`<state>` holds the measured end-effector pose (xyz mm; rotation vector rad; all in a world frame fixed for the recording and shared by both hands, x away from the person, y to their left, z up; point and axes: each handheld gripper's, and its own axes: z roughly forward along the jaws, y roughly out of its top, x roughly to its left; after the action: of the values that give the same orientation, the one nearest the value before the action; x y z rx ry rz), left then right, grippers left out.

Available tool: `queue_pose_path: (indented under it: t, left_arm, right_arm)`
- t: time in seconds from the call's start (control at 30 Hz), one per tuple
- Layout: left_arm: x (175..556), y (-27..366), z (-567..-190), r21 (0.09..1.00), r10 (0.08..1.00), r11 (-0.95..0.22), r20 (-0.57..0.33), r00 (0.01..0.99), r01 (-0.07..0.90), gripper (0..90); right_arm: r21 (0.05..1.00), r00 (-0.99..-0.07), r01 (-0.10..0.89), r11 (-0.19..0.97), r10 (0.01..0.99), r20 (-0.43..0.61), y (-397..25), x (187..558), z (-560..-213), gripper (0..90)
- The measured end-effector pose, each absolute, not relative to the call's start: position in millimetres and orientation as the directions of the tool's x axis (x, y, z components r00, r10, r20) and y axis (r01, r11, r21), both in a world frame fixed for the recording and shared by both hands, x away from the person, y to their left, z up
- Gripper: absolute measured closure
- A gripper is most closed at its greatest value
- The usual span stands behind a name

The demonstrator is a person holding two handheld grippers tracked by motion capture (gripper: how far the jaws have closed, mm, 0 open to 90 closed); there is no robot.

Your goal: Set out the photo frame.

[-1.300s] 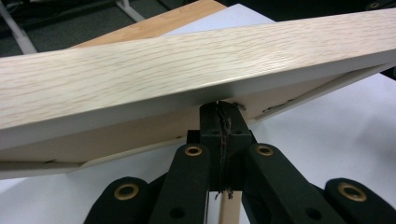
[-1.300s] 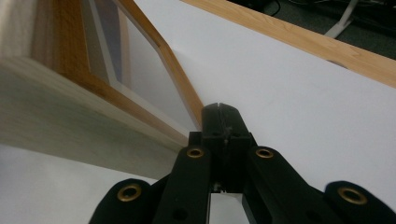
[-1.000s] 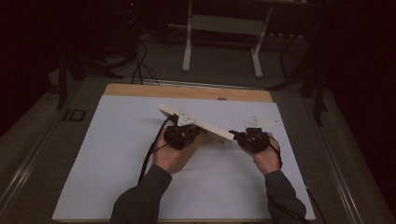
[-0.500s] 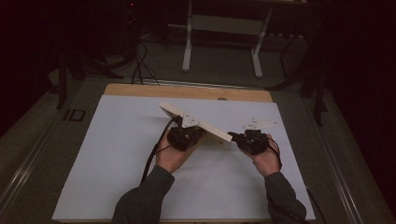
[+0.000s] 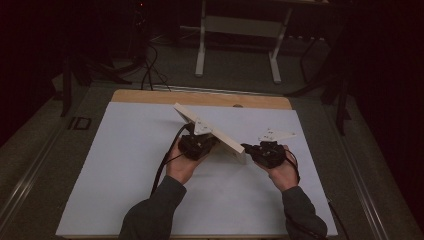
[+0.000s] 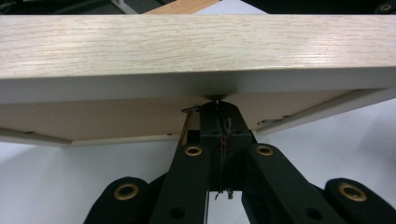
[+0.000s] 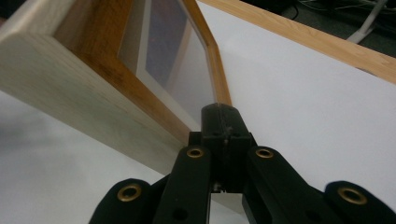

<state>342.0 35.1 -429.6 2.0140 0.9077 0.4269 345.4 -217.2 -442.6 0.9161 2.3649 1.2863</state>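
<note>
Both hands have slid toward the person since a second ago, carrying the picture frame (image 5: 212, 131) with them. Left tongs (image 5: 206, 141) are pinched tight on its lower edge near the middle; right tongs (image 5: 246, 148) are closed on its near-right corner. Frame sits lifted and tilted above the white counter (image 5: 125, 165), long axis running from far left to near right.

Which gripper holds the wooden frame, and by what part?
Both: left gripper clamps the wooden frame at its long edge; right gripper is shut at its end corner.
</note>
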Motion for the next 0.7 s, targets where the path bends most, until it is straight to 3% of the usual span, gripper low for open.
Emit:
queue_pose_path:
  t: [0.7]
  left_arm:
    - [352.1,39.9,-431.1,0.821,0.738,-0.346,-0.061,0.672,0.454,90.0]
  right_arm:
    - [0.846,-0.79,0.378,0.377,0.608,0.082,-205.5,333.9,-443.3,90.0]
